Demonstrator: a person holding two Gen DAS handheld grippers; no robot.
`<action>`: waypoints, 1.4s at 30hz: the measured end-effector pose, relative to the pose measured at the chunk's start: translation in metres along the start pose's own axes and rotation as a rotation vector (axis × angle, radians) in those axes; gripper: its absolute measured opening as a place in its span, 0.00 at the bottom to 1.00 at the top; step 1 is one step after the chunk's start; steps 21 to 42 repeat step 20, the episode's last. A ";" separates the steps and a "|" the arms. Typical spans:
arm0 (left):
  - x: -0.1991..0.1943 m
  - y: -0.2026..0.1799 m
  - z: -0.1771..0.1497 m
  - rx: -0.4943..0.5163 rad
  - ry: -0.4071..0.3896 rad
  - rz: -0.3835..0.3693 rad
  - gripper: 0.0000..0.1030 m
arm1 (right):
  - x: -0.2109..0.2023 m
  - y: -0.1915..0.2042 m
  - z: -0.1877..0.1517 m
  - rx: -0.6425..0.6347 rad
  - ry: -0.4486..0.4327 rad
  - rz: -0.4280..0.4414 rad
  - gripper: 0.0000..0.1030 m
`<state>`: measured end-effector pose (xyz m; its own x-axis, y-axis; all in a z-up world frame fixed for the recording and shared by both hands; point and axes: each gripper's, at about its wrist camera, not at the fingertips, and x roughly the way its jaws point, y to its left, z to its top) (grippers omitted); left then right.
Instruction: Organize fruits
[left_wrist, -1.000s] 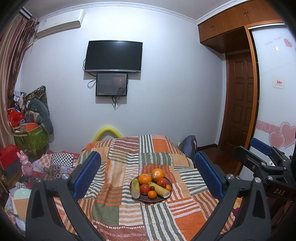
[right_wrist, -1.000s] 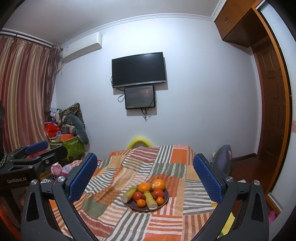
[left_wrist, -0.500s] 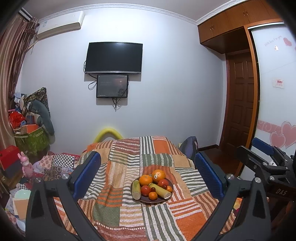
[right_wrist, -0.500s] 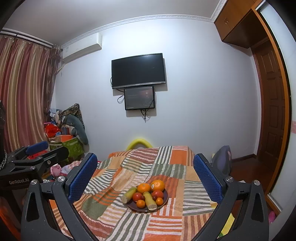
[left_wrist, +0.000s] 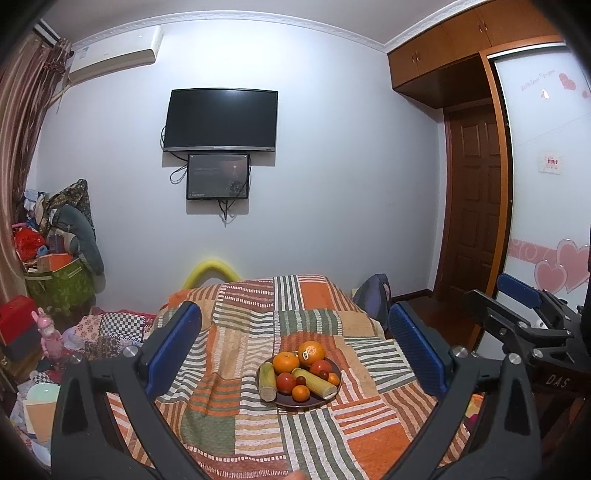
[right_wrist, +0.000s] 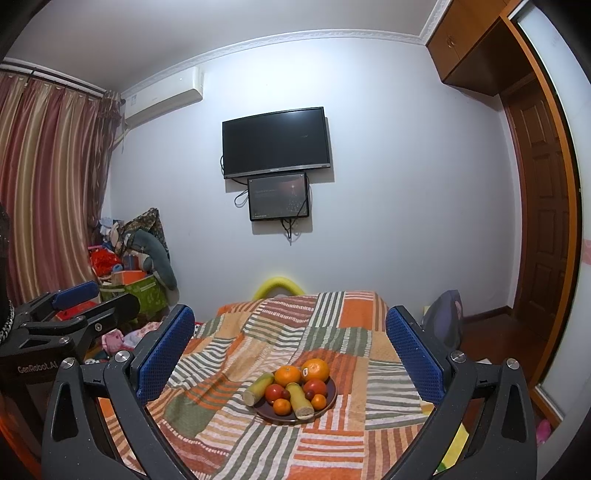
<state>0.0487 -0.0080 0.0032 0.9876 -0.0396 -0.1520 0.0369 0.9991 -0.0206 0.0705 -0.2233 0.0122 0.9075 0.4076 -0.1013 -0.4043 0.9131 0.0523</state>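
A dark plate stands on a striped patchwork cloth. It holds two big oranges, small oranges, red tomatoes and two yellow-green cane pieces. My left gripper is open and empty, held back from the plate and above the cloth. My right gripper is also open and empty, at a like distance. Each gripper shows at the edge of the other's view.
The cloth covers a table whose far edge nears a white wall with a television. Piled bags and boxes fill the left corner. A wooden door and a backpack are to the right.
Both views have drifted slightly. The plate sits a little lower in each frame. Both grippers stay open.
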 end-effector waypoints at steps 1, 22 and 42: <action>0.000 0.000 0.000 0.000 0.004 -0.004 1.00 | 0.000 0.000 0.000 0.001 -0.001 -0.002 1.00; 0.005 -0.002 0.000 -0.006 0.024 -0.020 1.00 | 0.002 -0.004 -0.001 0.015 0.007 -0.010 1.00; 0.005 -0.002 0.000 -0.006 0.024 -0.020 1.00 | 0.002 -0.004 -0.001 0.015 0.007 -0.010 1.00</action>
